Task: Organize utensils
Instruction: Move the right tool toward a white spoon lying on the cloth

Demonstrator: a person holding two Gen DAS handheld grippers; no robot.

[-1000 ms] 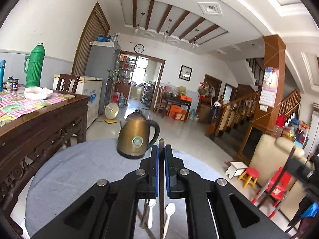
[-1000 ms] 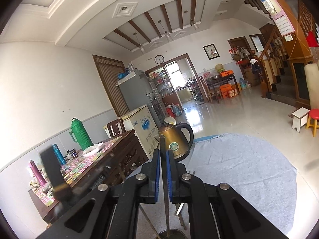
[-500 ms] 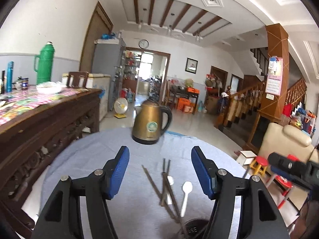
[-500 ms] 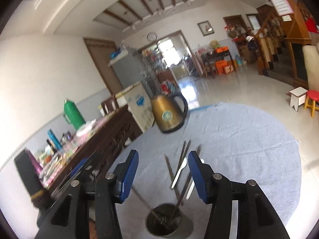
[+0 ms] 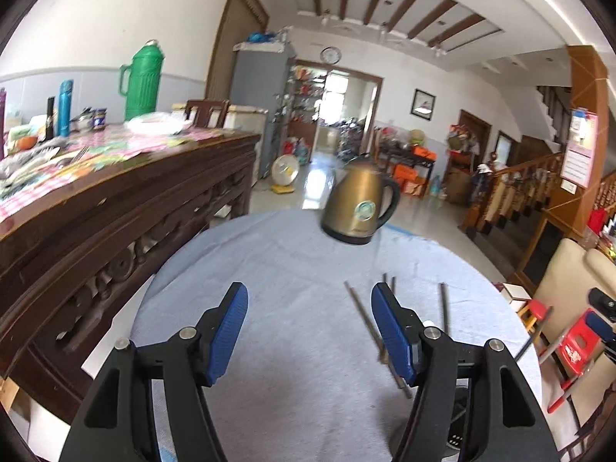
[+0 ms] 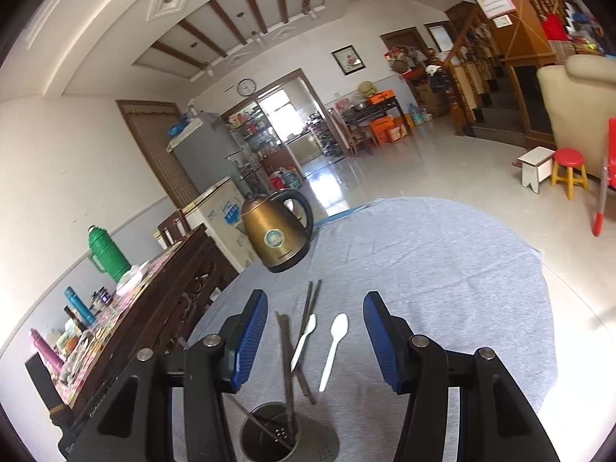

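**Utensil sorting: part done, loose pieces left on the cloth**

Right gripper (image 6: 312,340): jaws stand wide, nothing between the pads. It points down over the utensil holder (image 6: 269,437), a perforated steel cup near the bottom of the right wrist view.

Left gripper (image 5: 310,333): jaws likewise apart and empty, over bare grey tablecloth (image 5: 277,269). The holder's rim shows only partly in this view, behind the right-hand finger.

Holder contents: two dark chopsticks stand in it, one upright (image 6: 287,369) and one leaning across the mouth (image 6: 261,427). Judgement: these count as sorted.

Still loose, all just beyond the holder toward the kettle (image 6: 275,231):
- white plastic spoon (image 6: 334,346), lying flat, farther from the sideboard (image 6: 161,300).
- second white spoon (image 6: 304,340), resting across dark chopsticks.
- a pair of chopsticks (image 6: 311,302) side by side, tips toward the kettle.
- another chopstick (image 6: 304,379) slanting down beside the holder; whether its end touches the holder, cannot tell.

The left wrist view shows one more dark stick (image 5: 444,306) lying apart from the rest; I cannot match it to the right view with certainty.

Judgement: under halfway. Remaining work is both spoons and the loose chopsticks. The spoon on top of the sticks likely wants lifting first.
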